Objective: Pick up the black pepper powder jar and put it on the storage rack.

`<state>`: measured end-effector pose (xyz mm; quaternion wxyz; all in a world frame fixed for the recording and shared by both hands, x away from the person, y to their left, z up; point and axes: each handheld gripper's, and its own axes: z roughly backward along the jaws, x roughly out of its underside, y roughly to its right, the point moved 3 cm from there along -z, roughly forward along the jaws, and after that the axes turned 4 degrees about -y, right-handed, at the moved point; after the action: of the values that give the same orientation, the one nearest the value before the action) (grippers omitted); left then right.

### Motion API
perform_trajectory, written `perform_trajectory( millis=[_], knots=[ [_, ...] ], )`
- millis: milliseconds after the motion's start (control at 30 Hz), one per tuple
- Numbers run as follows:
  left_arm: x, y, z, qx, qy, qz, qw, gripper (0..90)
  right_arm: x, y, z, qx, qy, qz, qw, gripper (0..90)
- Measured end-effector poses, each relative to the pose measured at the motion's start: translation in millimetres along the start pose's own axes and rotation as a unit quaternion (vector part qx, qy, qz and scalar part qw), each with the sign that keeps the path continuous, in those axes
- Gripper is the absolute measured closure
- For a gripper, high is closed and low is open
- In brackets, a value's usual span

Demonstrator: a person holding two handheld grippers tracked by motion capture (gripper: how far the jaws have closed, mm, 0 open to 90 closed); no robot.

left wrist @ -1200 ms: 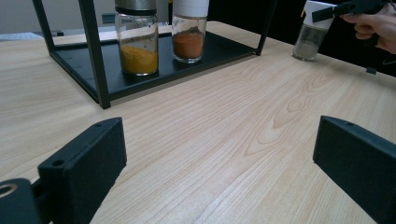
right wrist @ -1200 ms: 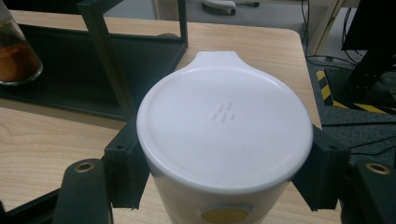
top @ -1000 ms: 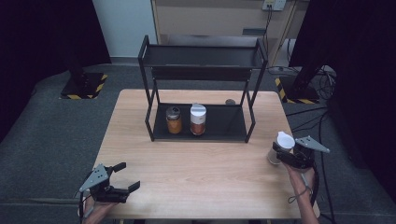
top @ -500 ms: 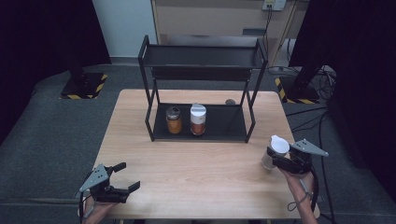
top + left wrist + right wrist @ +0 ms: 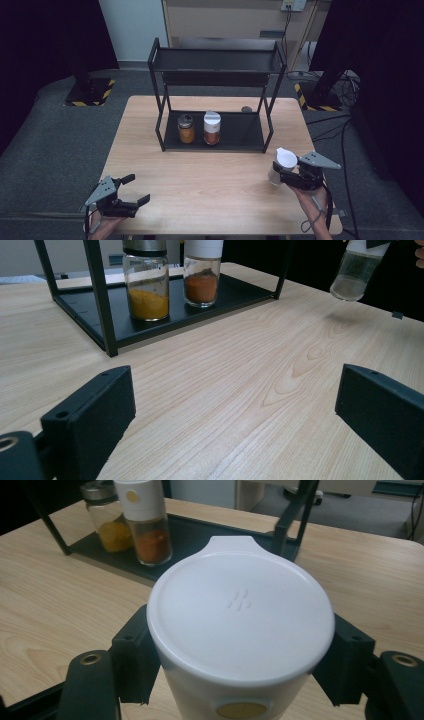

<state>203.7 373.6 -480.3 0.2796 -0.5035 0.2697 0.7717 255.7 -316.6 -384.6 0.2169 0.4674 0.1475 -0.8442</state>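
My right gripper [image 5: 282, 172] is shut on a clear spice jar with a white lid [image 5: 280, 165], held tilted just above the table's right side; its lid [image 5: 240, 615] sits between my jaws, and the jar [image 5: 356, 272] hangs at the upper right of the left gripper view. A black two-tier rack [image 5: 216, 97] stands at the table's back. On its lower shelf are a yellow-spice jar [image 5: 186, 129] with a metal cap and a red-spice jar [image 5: 211, 128] with a white lid. My left gripper [image 5: 134, 188] rests open at the front left corner, nothing between its jaws.
A wooden table [image 5: 200, 195] has open surface between the rack and my grippers. The rack's upper shelf [image 5: 215, 60] is bare. A small dark object [image 5: 246, 108] lies behind the rack. Cables [image 5: 345, 130] trail on the grey floor to the right.
My right gripper has carried the white-lidded jar leftward and toward the table's front edge, tilting it. The left gripper has stayed where it was.
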Motion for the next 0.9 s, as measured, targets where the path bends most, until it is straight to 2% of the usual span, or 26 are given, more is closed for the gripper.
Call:
perform_trajectory(
  millis=[500,900],
  knots=[
    [0.0,-0.1,0.1,0.001,0.000,0.000,1.0000,1.8,-25.2,-22.5,-19.9,-0.043,-0.003,0.038,0.9984,30.5],
    [0.3,-0.3,0.2,0.001,0.001,0.001,1.0000,1.7,-50.1,-31.8,-45.0,-0.050,-0.002,0.042,0.9979,30.5]
  ],
)
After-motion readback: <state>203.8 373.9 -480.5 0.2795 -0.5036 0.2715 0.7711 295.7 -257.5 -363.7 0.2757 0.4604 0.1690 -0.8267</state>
